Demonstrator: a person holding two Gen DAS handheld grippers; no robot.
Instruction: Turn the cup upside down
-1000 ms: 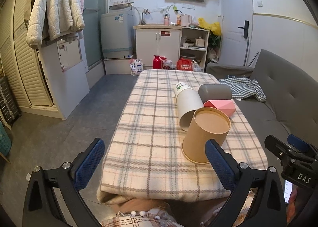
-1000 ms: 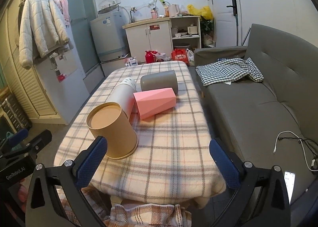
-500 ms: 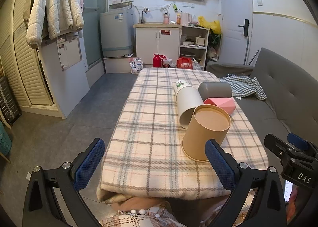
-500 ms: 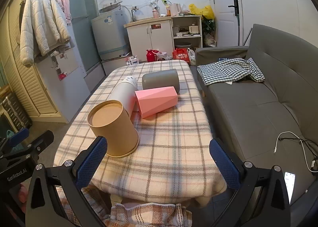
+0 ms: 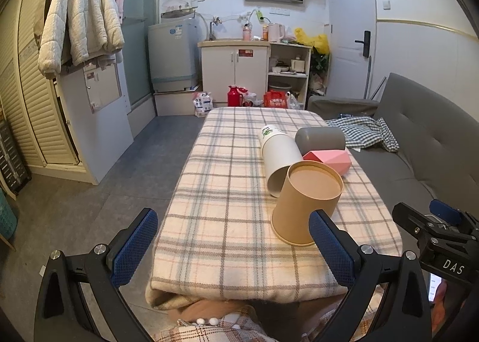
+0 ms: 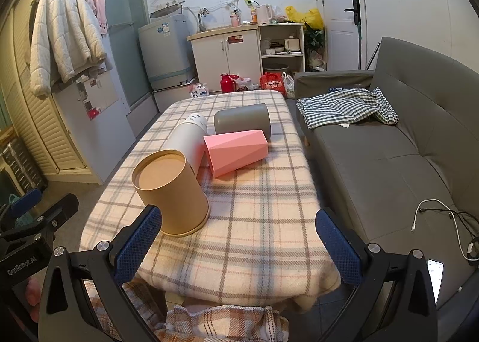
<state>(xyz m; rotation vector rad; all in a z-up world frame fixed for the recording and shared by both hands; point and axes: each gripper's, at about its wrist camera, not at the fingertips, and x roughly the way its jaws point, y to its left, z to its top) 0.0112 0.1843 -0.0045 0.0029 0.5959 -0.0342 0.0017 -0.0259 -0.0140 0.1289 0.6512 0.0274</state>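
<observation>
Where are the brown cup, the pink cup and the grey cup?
brown cup (image 6: pixel 176 195), right wrist view, on its side wall.
pink cup (image 6: pixel 239 152), right wrist view, on its faceted side.
grey cup (image 6: pixel 244 122), right wrist view, on its curved side.

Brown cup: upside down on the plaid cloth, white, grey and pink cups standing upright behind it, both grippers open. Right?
One thing is off: the white cup, grey cup and pink cup lie on their sides, as the right wrist view shows. The brown cup is upside down on the plaid cloth, and the left gripper and right gripper are open.
</observation>
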